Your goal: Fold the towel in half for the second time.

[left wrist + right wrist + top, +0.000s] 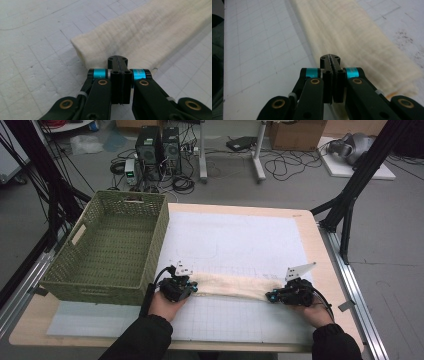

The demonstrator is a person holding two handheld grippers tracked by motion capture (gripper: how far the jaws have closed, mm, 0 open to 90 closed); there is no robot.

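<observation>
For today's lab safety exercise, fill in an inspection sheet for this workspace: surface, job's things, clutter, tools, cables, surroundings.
Surface: table under a white grid mat.
Job's things: folded cream cloth lying flat across the mat; green basket at left, nothing seen inside.
Clutter: nothing seen on the table.
Tools: left tool and right tool shut, one at each cloth end.
Cables: tangled on the floor.
Surroundings: computers, boxes.

We could not tell whether the closed left tool [118, 59] pinched the cloth [150, 37]; frame edges cropped the cloth.
</observation>
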